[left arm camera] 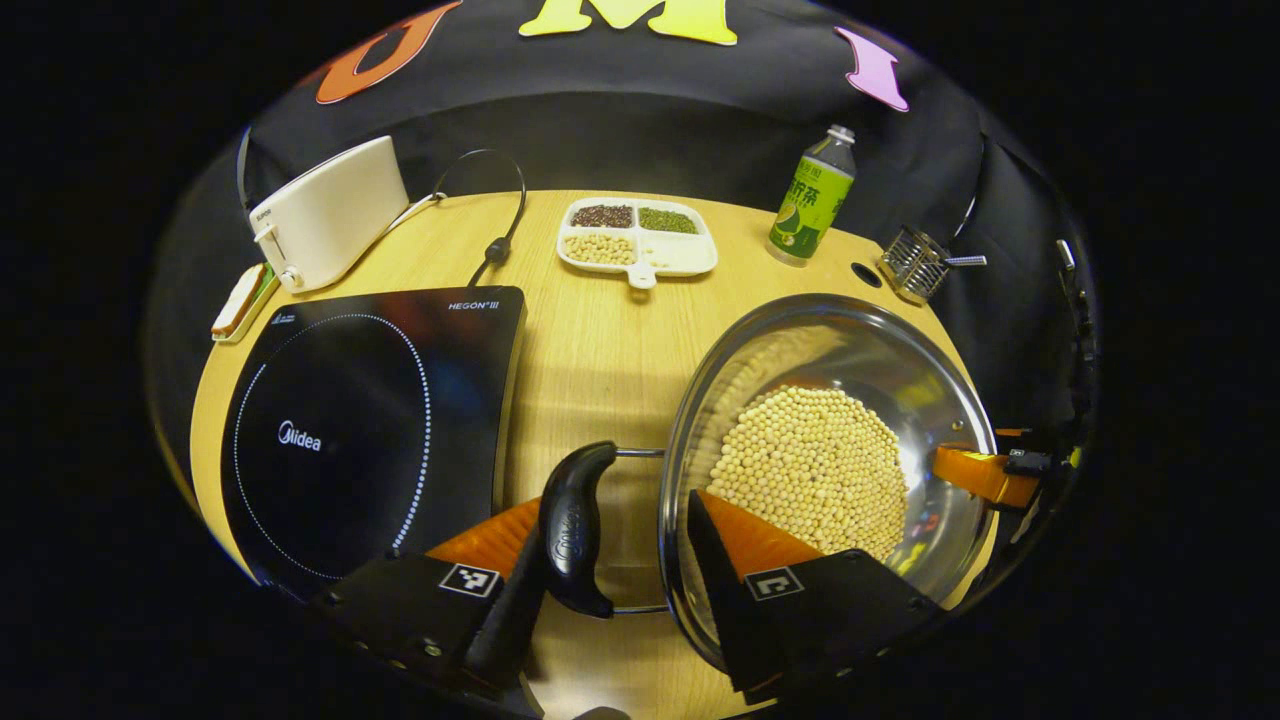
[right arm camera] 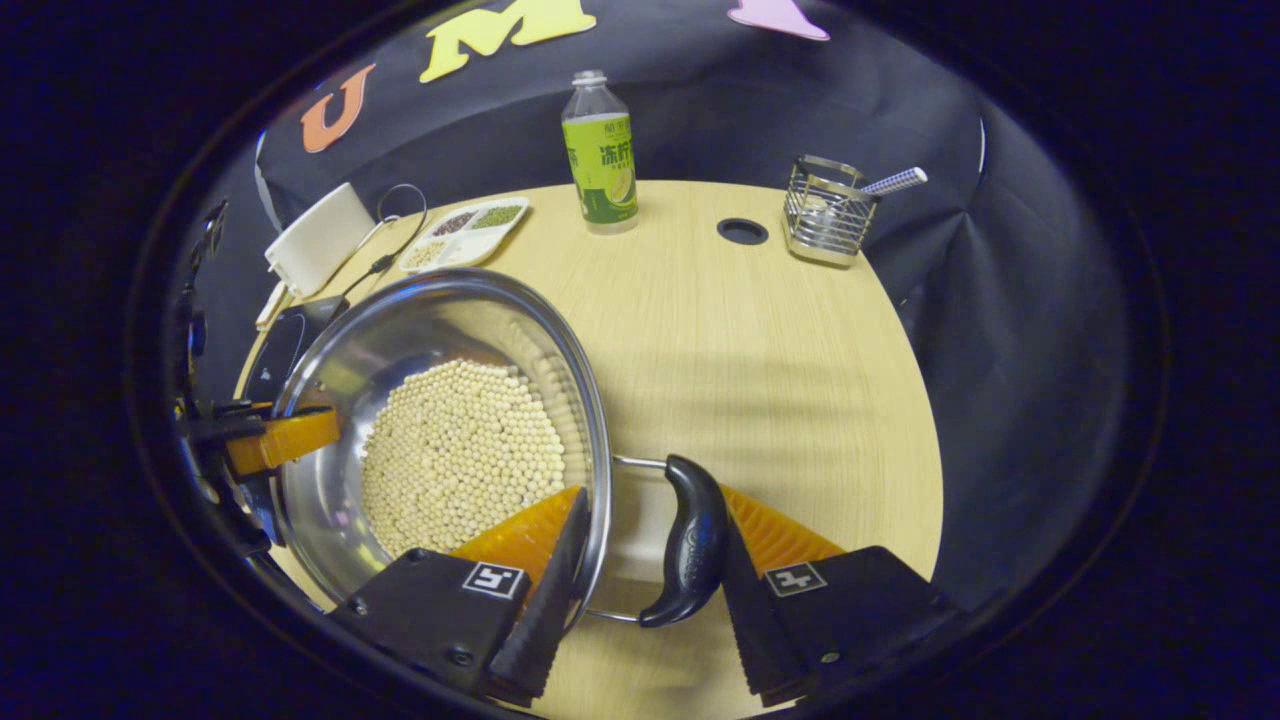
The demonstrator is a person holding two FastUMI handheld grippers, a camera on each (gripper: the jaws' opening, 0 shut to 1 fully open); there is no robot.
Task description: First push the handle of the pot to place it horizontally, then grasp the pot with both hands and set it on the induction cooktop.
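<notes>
Grasp step: left gripper [left arm camera: 620,560] and right gripper [right arm camera: 650,560] each straddled a side handle [left arm camera: 578,525] of the bean-filled pot [left arm camera: 860,340], fingers spread, not clenched; pot sat beside induction cooktop [left arm camera: 350,430]; next needed closing, lifting level.

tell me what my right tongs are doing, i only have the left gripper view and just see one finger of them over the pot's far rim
Observer: The right tongs straddle the right handle of the pot: one finger is inside the rim by the soybeans, and the other is outside the black grip.
Operator: is that handle lying flat
Observer: Yes, it juts out level from the rim on its two wires.
Operator: whats nearest on that side of the table
Observer: The wire basket, well beyond the handle near the table's back edge.
</notes>
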